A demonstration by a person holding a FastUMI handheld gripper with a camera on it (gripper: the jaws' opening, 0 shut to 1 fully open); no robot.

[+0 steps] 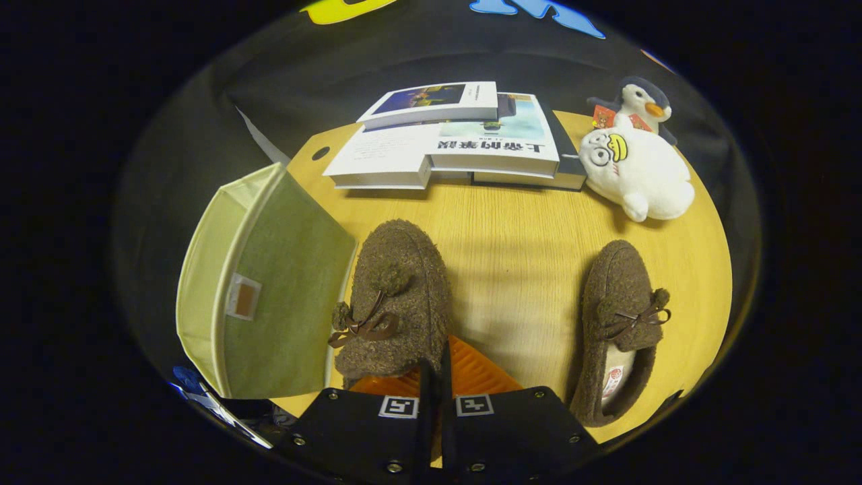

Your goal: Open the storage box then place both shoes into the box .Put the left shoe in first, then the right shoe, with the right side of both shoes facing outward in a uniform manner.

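The fingers (441,367) press together on the heel rim of the left shoe (394,296) just ahead (box (269,289) left of them, open), so lifting it boxward looks next, the right shoe (619,323) waiting to their right.

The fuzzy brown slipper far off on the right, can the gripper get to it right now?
Probably not yet. The gripper has its jaws nearly closed on the heel of the other fuzzy brown slipper. The right slipper lies apart, with bare wooden table between them.

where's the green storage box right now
In the gripper view, the green storage box stands on the wooden table's left edge, against the nearer brown slipper, ahead-left of the tongs.
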